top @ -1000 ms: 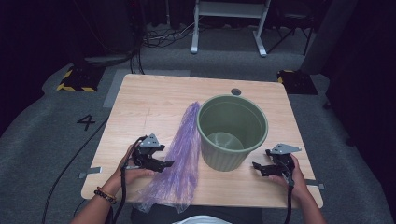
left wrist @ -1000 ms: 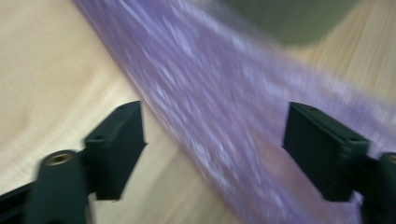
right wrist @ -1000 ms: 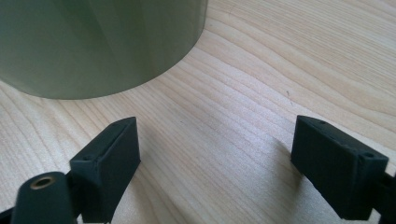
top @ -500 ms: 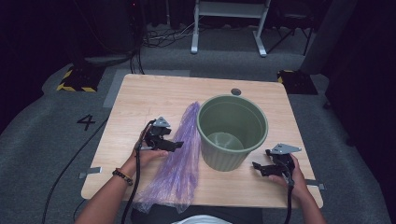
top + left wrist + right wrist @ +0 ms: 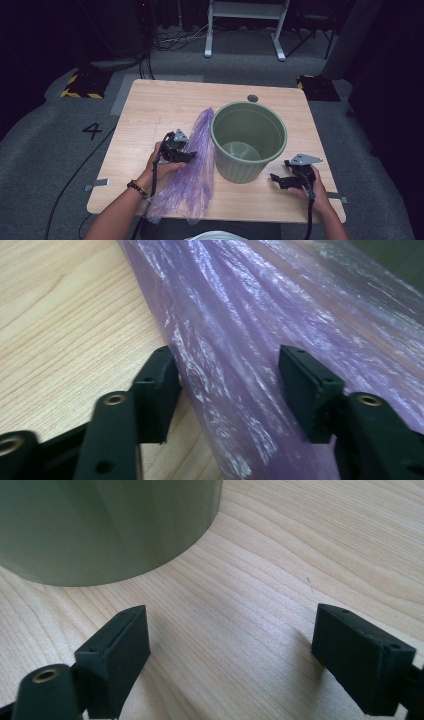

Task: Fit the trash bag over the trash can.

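On the wooden worktop [image 5: 150, 115], a purple plastic bin liner [image 5: 192, 165] is lying stretched out flat, running from beside the rim of the green ribbed waste bin [image 5: 248, 140] back toward the person's edge, where its loose end is hanging slightly over. The bin is standing upright and empty, mouth up, likely staged so the liner can go into it. The left hand-held gripper [image 5: 182, 156] is sitting at the liner's left margin, about midway along its length; in the left gripper view its jaws have just been closing and are straddling a gathered fold of the film [image 5: 235, 365], one pad at the film's edge and the other over its middle. They are not yet pinching it: a gap is showing on both sides, so this reads as part open, with the liner between the jaws. A bunch grip here would probably lift the film without tearing. The right hand-held gripper [image 5: 280, 179] is resting low on the worktop just right of the bin's base, jaws spread wide and holding nothing, pointing at the bin wall [image 5: 100, 525], probably waiting to steady it.
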Demonstrator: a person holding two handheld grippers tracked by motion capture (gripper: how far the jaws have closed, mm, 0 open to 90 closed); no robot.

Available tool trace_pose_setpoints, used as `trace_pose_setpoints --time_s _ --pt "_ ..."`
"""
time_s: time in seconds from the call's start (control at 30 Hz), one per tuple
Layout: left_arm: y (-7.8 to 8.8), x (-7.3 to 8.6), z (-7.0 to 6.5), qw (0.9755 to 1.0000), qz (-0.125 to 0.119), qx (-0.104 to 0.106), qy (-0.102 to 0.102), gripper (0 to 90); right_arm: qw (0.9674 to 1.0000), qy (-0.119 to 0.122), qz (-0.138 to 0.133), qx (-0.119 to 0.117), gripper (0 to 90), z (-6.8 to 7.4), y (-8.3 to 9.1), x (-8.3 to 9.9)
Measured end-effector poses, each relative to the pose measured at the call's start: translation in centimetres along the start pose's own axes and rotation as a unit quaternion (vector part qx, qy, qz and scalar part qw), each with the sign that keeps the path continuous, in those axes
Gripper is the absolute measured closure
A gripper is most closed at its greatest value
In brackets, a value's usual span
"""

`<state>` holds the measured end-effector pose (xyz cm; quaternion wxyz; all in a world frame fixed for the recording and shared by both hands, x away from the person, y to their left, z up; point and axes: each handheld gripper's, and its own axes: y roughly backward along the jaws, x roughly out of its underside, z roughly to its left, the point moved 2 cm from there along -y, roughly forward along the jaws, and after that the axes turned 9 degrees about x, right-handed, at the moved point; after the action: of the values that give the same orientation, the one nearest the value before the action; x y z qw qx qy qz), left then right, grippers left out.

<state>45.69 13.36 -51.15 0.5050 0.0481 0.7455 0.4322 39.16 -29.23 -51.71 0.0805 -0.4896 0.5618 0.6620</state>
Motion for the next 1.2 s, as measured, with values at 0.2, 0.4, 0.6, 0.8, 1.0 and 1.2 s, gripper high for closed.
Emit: trace_pose_setpoints --time_s 0.2,0.4,0.6,0.8,1.0,1.2 --pt "0.5 0.4 0.0 0.9998 -0.002 0.017 -0.011 69.4 1.0000 0.000 0.000 0.000 15.6 0.0 0.0 0.0" --pt "0.9 0.9 0.1 0.9991 -0.011 0.040 -0.014 88.5 1.0000 0.000 0.000 0.000 15.6 0.0 0.0 0.0" --pt "1.6 0.7 -0.2 0.9985 -0.032 0.037 -0.025 89.7 1.0000 0.000 0.000 -0.001 15.6 0.0 0.0 0.0" --pt "2.9 0.4 -0.5 0.9975 -0.052 0.030 -0.037 89.7 1.0000 0.001 0.000 -0.003 15.7 0.0 0.0 0.0" --pt "5.1 -0.3 -1.2 0.9948 -0.078 0.014 -0.064 89.7 1.0000 0.000 -0.001 -0.003 15.7 0.0 0.0 0.0" --pt "6.9 -1.2 -1.9 0.9904 -0.113 0.002 -0.079 89.7 1.0000 -0.001 -0.001 -0.003 16.6 -0.1 0.0 0.0"
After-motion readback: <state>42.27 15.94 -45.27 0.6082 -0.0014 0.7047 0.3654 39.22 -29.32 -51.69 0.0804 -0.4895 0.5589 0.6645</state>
